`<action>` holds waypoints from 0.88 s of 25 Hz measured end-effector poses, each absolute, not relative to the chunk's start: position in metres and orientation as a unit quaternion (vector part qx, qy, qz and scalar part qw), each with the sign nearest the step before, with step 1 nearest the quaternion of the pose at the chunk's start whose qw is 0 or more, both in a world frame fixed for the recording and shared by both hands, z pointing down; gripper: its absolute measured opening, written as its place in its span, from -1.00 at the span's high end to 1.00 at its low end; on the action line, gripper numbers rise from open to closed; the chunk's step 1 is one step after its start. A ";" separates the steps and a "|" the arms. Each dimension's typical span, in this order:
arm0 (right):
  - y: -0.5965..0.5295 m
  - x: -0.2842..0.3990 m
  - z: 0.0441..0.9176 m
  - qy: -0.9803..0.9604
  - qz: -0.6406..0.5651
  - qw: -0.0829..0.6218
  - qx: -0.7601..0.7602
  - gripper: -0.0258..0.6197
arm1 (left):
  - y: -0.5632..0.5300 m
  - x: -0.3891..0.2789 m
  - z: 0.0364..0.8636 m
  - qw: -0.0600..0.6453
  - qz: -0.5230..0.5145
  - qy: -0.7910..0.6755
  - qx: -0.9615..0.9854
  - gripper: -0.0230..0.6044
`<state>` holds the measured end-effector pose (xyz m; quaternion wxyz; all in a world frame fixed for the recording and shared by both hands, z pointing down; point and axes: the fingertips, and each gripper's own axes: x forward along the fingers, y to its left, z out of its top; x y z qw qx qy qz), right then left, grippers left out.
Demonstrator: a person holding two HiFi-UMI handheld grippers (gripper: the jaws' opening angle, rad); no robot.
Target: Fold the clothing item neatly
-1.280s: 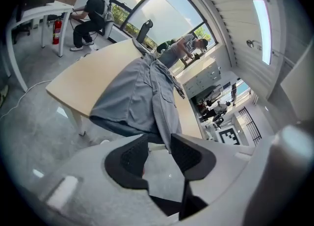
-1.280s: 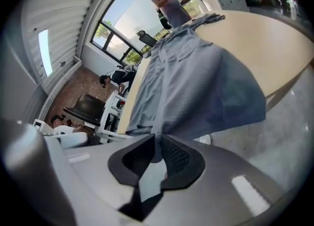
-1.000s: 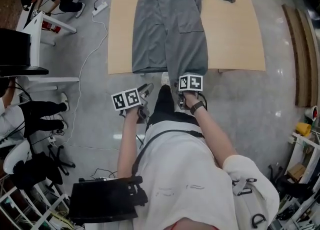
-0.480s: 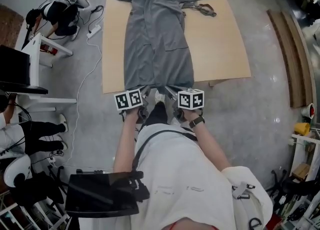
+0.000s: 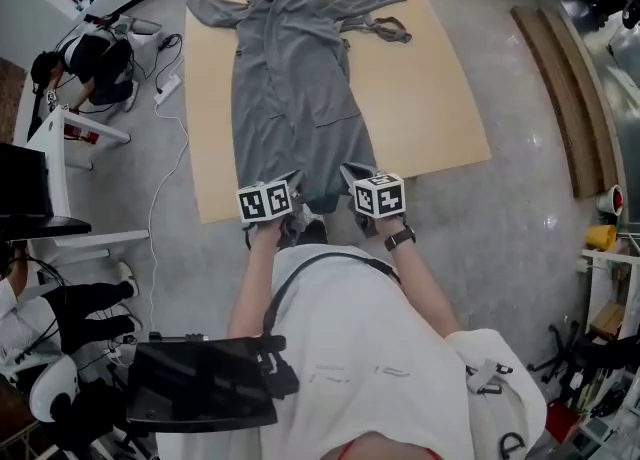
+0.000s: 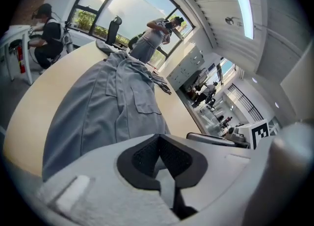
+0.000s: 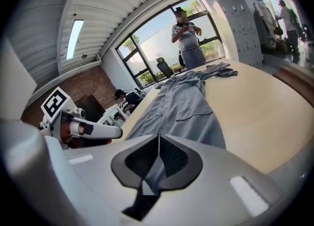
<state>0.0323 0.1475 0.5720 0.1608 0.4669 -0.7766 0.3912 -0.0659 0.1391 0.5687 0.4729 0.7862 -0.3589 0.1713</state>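
A long grey robe (image 5: 295, 98) lies flat and lengthwise on the wooden table (image 5: 430, 78), collar far, hem at the near edge. Its loose belt (image 5: 385, 26) lies by the far right sleeve. My left gripper (image 5: 288, 188) is at the hem's left corner and its jaws are closing, with grey cloth pinched between the pads (image 6: 147, 156). My right gripper (image 5: 352, 176) is at the hem's right corner and is closing too, with a strip of hem between its pads (image 7: 171, 158). Beyond each gripper the robe (image 6: 108, 107) (image 7: 181, 107) stretches away over the table.
A person (image 5: 85, 58) sits at a white desk (image 5: 60, 138) on the left, with a white cable (image 5: 165, 178) on the floor. Wooden planks (image 5: 560, 78) lie on the right. Another person (image 6: 152, 38) stands at the table's far end.
Both grippers rose from below the table's near edge to the robe's hem. The left jaws went from wide open to closed on the cloth, and the right jaws closed too.
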 end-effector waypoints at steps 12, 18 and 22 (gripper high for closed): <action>0.033 0.065 0.588 -0.718 0.454 0.129 0.511 0.92 | 0.023 -0.043 0.554 0.368 0.228 -0.282 0.856 0.92; -0.007 0.099 0.584 -0.717 0.448 0.083 0.528 0.92 | 0.000 -0.049 0.582 0.412 0.225 -0.280 0.838 0.92; -0.046 0.152 0.593 -0.697 0.448 0.078 0.555 0.92 | -0.023 -0.037 0.587 0.406 0.211 -0.258 0.851 0.92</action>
